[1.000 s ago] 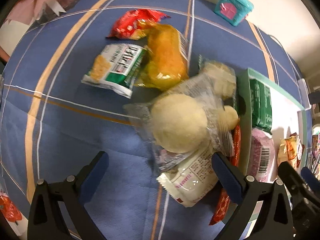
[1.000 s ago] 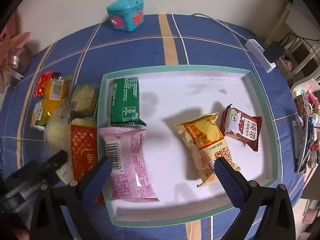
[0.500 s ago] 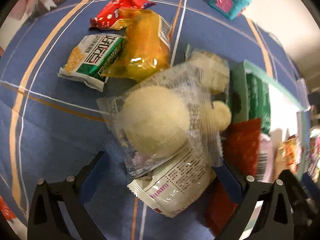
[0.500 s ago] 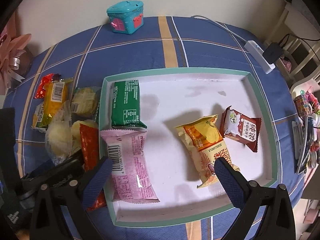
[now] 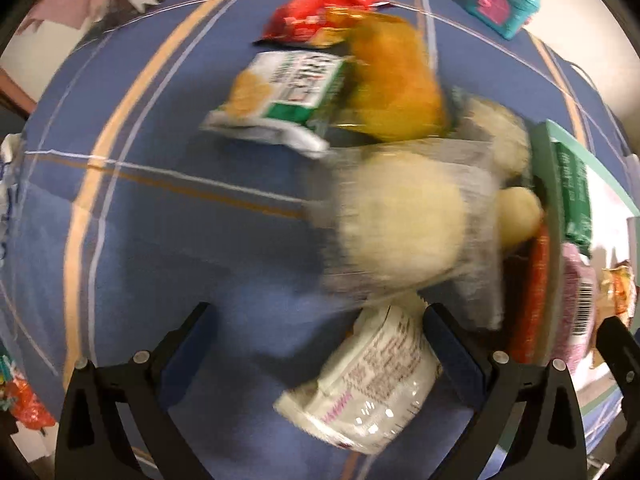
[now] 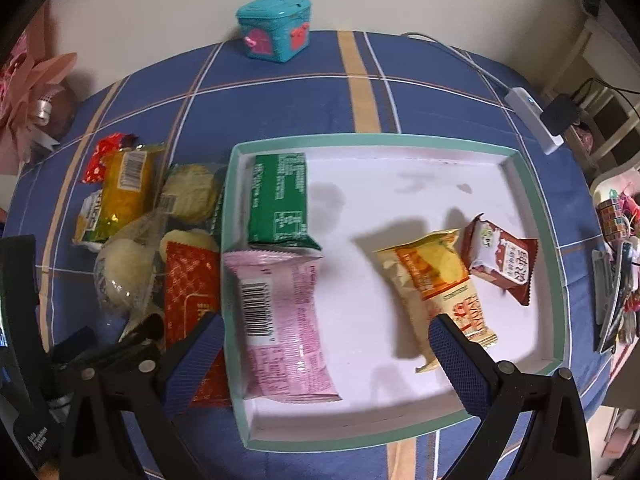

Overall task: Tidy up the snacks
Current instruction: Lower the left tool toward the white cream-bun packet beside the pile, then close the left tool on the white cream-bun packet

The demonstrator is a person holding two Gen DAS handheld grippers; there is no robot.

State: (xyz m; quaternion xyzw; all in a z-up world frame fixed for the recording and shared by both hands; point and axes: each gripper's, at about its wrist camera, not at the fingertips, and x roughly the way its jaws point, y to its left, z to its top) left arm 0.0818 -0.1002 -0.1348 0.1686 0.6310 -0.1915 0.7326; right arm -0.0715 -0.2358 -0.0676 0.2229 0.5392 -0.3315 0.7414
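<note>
Your left hand-held gripper (image 5: 316,344) is hovering low over the pile of snacks beside the tray (image 6: 520,160), its jaws spread wide around a white packet (image 5: 372,392), not pinching it. Your right hand-held gripper (image 6: 324,354) is hanging released above the tray, over the pink packet (image 6: 284,320).

Left gripper (image 5: 316,354) with fingers (image 5: 454,350) spread wide above the blue-clothed desk (image 5: 168,220), white snack packet (image 5: 368,392) between them, blurred clear-wrapped pale bun (image 5: 404,228) just beyond, green-and-white cracker pack (image 5: 280,96), orange packet (image 5: 392,88), tray (image 5: 540,136) at right.
</note>
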